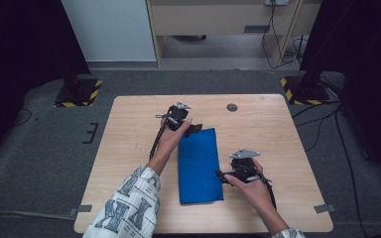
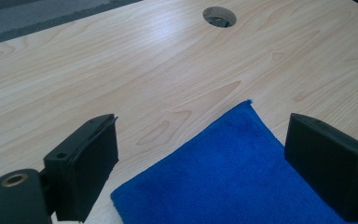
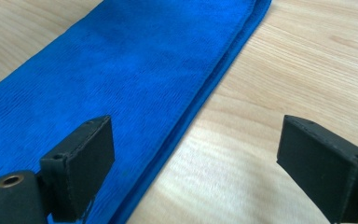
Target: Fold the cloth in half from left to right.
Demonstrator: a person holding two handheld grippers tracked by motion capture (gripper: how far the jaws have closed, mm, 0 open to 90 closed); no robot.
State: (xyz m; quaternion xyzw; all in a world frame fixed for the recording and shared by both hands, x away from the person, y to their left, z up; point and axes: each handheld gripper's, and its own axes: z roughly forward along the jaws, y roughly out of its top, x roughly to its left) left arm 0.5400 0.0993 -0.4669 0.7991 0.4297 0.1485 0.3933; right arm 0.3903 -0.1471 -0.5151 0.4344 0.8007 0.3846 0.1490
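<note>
The blue cloth (image 1: 199, 166) lay folded flat on the table (image 1: 278, 134). The left gripper (image 1: 194, 130) hovered at its far corner, jaws spread wide around it; the right gripper (image 1: 220, 176) stood released, straddling its right edge.

No legible brand, label or number on the desk (image 1: 129, 119), blue cloth (image 1: 198, 166) or either claw. Sleeve (image 1: 129, 210) carries a large dark letter-type print; individual chars can't be read w/ certainty. Yellow-black hazard stripes mark the two stand bases (image 1: 79, 93); no wording on them.
</note>
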